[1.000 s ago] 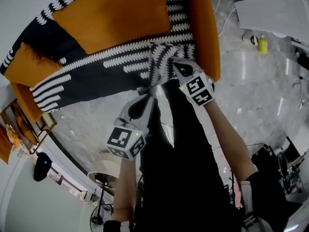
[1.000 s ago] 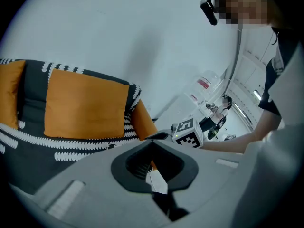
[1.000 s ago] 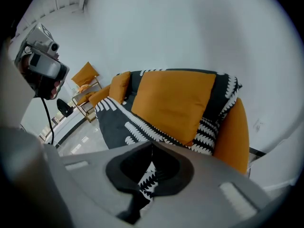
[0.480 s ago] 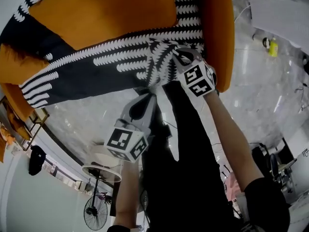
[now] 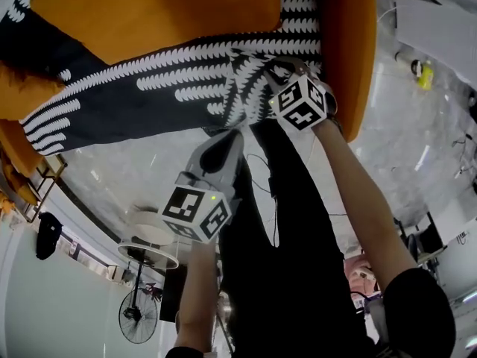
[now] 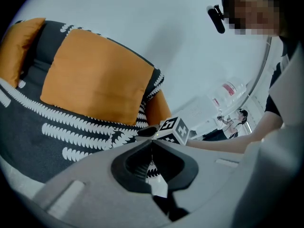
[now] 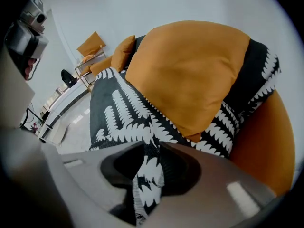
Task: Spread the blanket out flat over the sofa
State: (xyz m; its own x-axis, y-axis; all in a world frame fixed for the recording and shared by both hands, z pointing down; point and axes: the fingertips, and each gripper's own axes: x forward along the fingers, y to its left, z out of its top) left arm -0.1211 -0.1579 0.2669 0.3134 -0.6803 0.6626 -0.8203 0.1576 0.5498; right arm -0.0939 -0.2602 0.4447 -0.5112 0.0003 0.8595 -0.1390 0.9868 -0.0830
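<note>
A glossy pale marble floor [image 5: 417,133] runs round an orange sofa [image 5: 349,58], with a white wall behind it in the gripper views. The blanket [image 5: 141,103], black with rows of white leaf shapes, lies across the sofa's seat and hangs over its front edge. It also runs up the back behind a big orange cushion [image 5: 160,13] that sits on top of it. Near the sofa's armrest the cloth is bunched into folds rather than flat.

The right gripper [image 5: 272,74] points down into that bunch. Its jaws have just been opening and now stand apart, with a loose strip of the blanket hanging in the gap, unpinched. The left gripper [image 5: 229,136] is just beside it at the blanket's hanging front edge, and its jaws are closed on a small tip of the patterned cloth.

Both forearms reach out from the person, whose dark trousers [image 5: 291,267] fill the lower middle of the head view. Well apart on the floor are a standing fan [image 5: 139,321] and a small yellow bottle [image 5: 425,74].
</note>
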